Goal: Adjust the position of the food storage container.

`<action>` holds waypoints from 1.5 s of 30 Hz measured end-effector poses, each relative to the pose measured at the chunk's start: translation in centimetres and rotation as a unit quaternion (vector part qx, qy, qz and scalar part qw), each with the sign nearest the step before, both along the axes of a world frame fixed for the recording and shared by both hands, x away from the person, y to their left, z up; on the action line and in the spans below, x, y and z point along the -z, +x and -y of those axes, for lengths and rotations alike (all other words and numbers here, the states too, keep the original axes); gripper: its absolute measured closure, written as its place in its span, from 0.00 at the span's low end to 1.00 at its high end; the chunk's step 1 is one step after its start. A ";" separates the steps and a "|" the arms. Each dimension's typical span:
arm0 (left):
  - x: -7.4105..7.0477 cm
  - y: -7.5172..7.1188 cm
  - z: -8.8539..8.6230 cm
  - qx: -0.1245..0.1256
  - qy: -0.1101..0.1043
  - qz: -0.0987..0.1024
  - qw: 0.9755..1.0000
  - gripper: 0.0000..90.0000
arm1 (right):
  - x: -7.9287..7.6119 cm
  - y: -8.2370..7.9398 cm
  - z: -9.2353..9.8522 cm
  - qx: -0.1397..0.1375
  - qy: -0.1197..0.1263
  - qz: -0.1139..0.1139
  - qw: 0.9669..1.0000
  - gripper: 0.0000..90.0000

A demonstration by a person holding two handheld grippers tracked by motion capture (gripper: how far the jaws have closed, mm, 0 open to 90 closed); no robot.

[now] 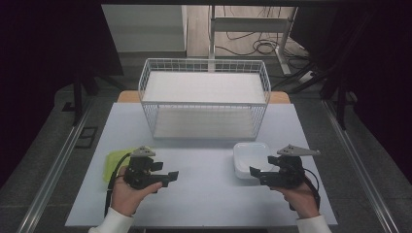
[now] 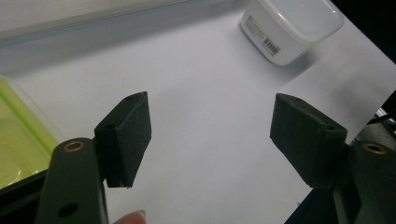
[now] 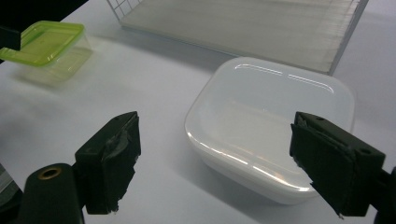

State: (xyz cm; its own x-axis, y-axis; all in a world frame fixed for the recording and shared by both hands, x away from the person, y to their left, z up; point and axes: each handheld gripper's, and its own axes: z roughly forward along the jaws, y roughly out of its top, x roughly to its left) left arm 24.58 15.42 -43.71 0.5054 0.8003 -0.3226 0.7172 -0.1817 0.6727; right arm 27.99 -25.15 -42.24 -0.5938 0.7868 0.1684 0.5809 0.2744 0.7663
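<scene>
A white lidded plastic box (image 1: 250, 159) (image 3: 275, 126) (image 2: 292, 25) lies on the pale table, right of centre. My right gripper (image 1: 256, 173) (image 3: 224, 163) is open just in front of it, jaws wide apart, nothing between them. A green-lidded clear container (image 1: 114, 162) (image 3: 46, 44) (image 2: 18, 140) sits at the left, partly hidden behind my left gripper (image 1: 170, 177) (image 2: 210, 140). The left gripper is open too, pointing right over bare table, holding nothing.
A white wire basket (image 1: 204, 97) with two shelves stands at the back middle of the table (image 1: 204, 194); its lower shelf edge (image 3: 233, 28) lies just beyond the white box. Dark floor, metal rails and cables surround the table.
</scene>
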 end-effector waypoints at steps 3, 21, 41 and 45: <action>-0.7 0.0 -0.1 -0.005 -0.001 0.004 1.000 0.33 | 0.2 0.0 -0.1 -0.002 0.000 -0.002 1.000 0.19; -1.8 1.2 -7.8 -0.094 0.012 -0.038 0.995 0.38 | 0.2 0.3 0.1 0.010 -0.011 -0.006 1.000 0.21; 1.9 1.2 -18.4 -0.229 0.033 -0.080 0.970 1.00 | 0.6 0.5 1.0 0.021 -0.012 -0.013 1.000 0.22; 4.3 1.6 -20.0 -0.236 0.044 -0.109 0.965 1.00 | 0.6 0.5 0.9 0.023 -0.011 -0.014 1.000 0.22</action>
